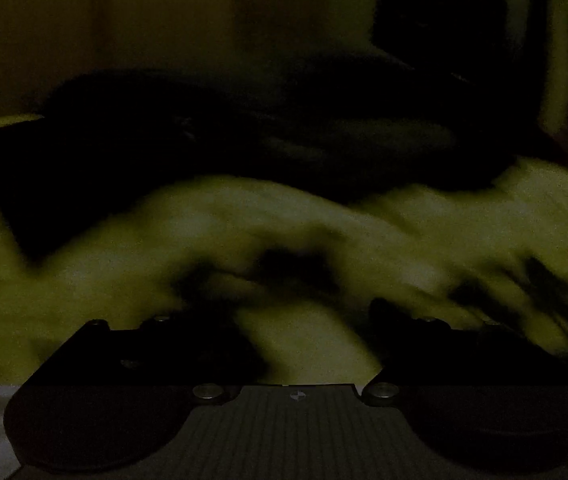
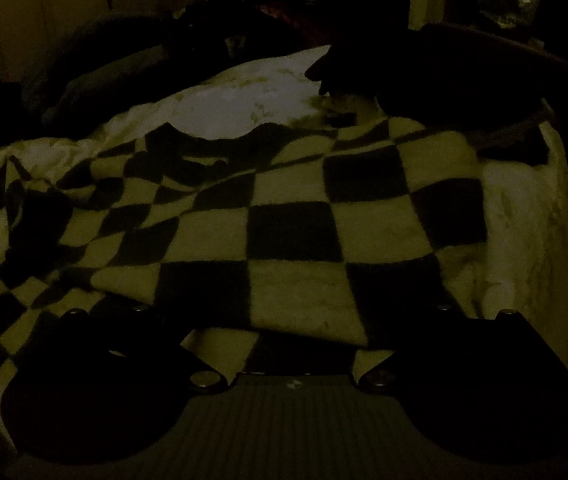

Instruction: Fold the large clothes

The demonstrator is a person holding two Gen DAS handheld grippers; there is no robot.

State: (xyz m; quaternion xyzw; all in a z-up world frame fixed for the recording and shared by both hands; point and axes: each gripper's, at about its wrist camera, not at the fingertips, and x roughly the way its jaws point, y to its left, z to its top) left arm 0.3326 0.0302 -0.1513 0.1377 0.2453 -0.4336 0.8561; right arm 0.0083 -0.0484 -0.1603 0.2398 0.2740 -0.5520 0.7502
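Note:
The scene is very dark. A large checkered sweater (image 2: pixel 284 220) with dark and pale squares lies spread on a pale bed sheet (image 2: pixel 235 100). Its near hem drapes over my right gripper (image 2: pixel 292 320), whose fingers stand wide apart with the cloth lying across them. In the left wrist view my left gripper (image 1: pixel 308 320) sits low over blurred pale and dark cloth (image 1: pixel 284 224). Its fingers stand apart, with pale cloth showing between them. The fingertips of both grippers are lost in the dark.
A dark heap of clothing (image 2: pixel 143 52) lies at the far left of the bed, and shows as a dark mass in the left wrist view (image 1: pixel 223 132). A dark shape (image 2: pixel 444 68) reaches in from the far right. The bed's right edge (image 2: pixel 564 240) drops away.

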